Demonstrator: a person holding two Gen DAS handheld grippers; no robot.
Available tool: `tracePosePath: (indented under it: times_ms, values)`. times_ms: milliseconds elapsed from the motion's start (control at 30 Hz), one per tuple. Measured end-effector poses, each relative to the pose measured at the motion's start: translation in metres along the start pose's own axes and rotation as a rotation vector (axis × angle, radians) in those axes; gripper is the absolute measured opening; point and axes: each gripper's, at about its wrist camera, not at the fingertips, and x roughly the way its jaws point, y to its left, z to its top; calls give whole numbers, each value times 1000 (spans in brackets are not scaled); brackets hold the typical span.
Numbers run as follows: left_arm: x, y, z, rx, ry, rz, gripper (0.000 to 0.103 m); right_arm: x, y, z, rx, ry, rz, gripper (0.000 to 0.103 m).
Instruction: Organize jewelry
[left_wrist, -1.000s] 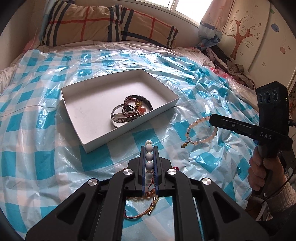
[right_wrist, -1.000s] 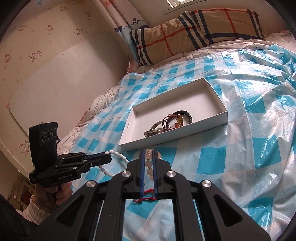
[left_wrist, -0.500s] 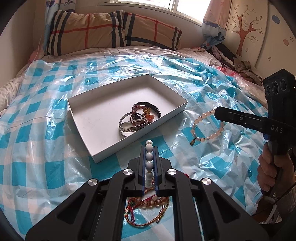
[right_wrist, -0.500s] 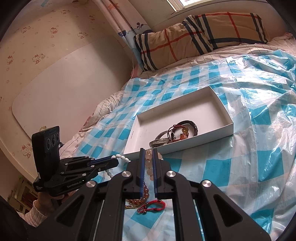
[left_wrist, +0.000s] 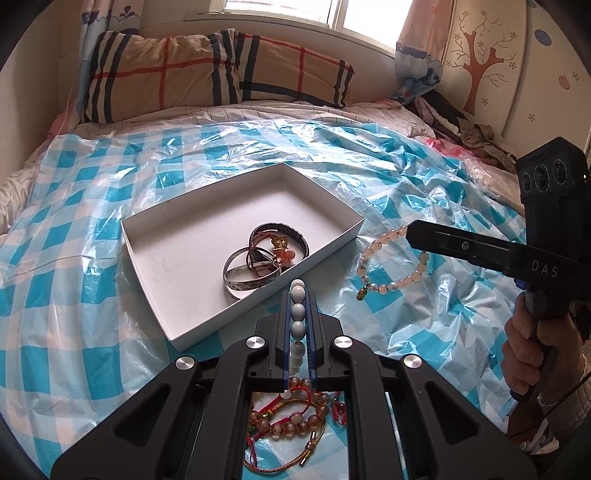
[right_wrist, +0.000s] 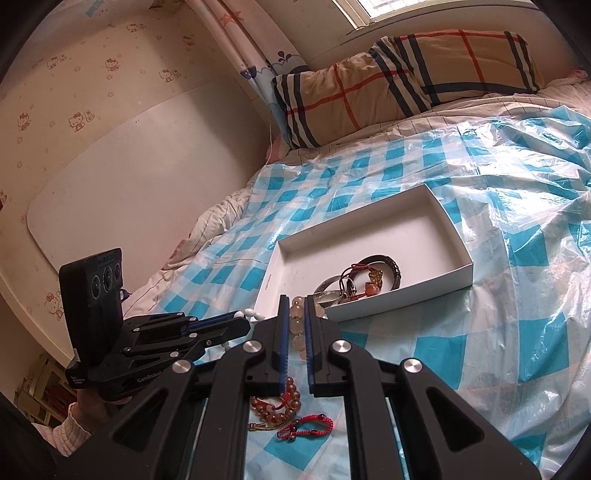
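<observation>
Both bracelets raised since a second ago, nearer the white box (left_wrist: 334, 242). Left gripper (left_wrist: 298, 295) clamped on white bead bracelet (left_wrist: 297, 312); right gripper (right_wrist: 295, 308) clamped on pink bead bracelet (left_wrist: 388, 286), apparently short of the rim. Drop-in next.

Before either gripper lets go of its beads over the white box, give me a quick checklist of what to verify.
1. Left gripper shut on the white bead bracelet: ok.
2. Right gripper shut on the pale pink bead bracelet: ok.
3. Shallow white cardboard box open, with bare floor left: ok.
4. Silver bangle and dark bracelets already inside the box: ok.
5. Held bracelets over the box: not ok, both hang outside its near wall.
6. Loose amber bead and red cord bracelets on the checked blue plastic sheet: not ok, not boxed yet.
</observation>
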Motion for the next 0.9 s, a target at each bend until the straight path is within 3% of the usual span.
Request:
tracePosePath:
  times_ms: [900]
  values:
    - [23, 16, 40, -66, -46, -35, 7, 48, -2, 32, -28, -24, 21, 9]
